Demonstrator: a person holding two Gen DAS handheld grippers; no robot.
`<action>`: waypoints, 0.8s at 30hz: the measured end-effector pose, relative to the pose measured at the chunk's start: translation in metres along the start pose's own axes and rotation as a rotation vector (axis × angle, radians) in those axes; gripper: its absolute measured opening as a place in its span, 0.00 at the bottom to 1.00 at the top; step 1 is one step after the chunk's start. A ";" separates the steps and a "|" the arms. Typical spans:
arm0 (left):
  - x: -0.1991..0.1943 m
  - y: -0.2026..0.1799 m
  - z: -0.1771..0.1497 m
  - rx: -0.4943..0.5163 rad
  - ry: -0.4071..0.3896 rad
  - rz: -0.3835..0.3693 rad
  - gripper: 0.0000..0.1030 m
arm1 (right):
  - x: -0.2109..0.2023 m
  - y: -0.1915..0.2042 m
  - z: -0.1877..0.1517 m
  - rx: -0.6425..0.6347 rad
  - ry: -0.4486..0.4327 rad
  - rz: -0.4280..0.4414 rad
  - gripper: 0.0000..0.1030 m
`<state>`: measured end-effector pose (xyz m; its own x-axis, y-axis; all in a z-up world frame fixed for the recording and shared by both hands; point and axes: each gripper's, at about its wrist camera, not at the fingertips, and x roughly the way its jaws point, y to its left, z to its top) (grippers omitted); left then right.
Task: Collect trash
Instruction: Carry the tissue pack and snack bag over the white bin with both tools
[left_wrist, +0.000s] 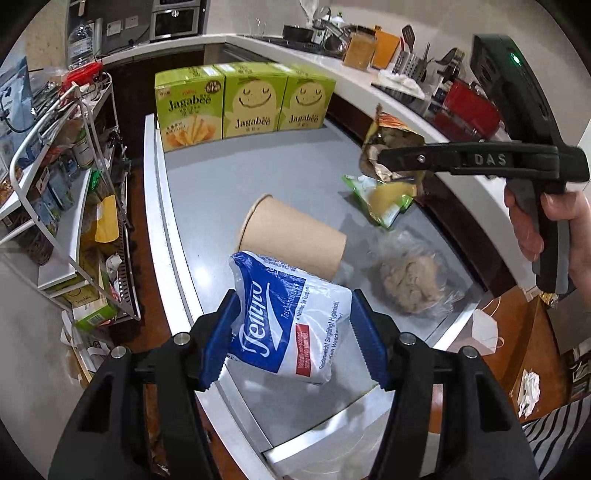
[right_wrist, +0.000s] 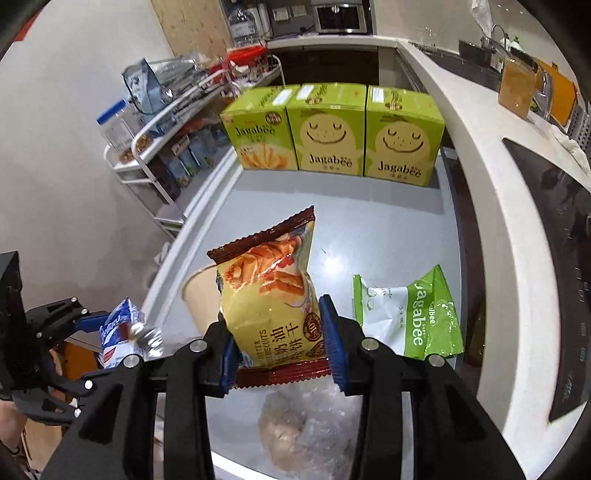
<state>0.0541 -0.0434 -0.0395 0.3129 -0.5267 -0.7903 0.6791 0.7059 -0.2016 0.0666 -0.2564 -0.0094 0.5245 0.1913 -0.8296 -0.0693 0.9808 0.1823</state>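
My left gripper (left_wrist: 291, 336) is shut on a blue and white Tempo tissue pack (left_wrist: 288, 325) and holds it above the grey table's (left_wrist: 207, 192) near edge. It also shows in the right wrist view (right_wrist: 122, 332). My right gripper (right_wrist: 279, 347) is shut on a yellow butter biscuit wrapper (right_wrist: 273, 291) held above the table; the wrapper shows in the left wrist view (left_wrist: 388, 144) too. A brown paper cup (left_wrist: 291, 240) lies on its side on the table. A green Jagabee packet (right_wrist: 410, 314) and a clear bag of crumpled brown paper (left_wrist: 410, 280) lie to the right.
Three green Jagabee boxes (left_wrist: 243, 99) stand at the table's far edge. A white wire rack (left_wrist: 59, 184) with goods stands on the left. A white counter (right_wrist: 476, 155) with kitchen things runs along the right. A white face mask (left_wrist: 485, 328) lies on the wooden surface on the right.
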 end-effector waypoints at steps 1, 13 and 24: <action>-0.005 -0.001 0.000 -0.005 -0.013 0.002 0.59 | -0.006 0.000 -0.001 0.000 -0.007 0.005 0.37; -0.053 -0.022 -0.004 -0.005 -0.113 -0.011 0.59 | -0.071 0.019 -0.040 0.003 -0.066 0.100 0.37; -0.067 -0.051 -0.036 0.018 -0.080 -0.026 0.59 | -0.083 0.041 -0.105 0.001 0.018 0.146 0.37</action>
<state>-0.0255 -0.0273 0.0026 0.3461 -0.5816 -0.7361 0.6994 0.6829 -0.2108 -0.0687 -0.2282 0.0110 0.4933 0.3323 -0.8039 -0.1431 0.9426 0.3018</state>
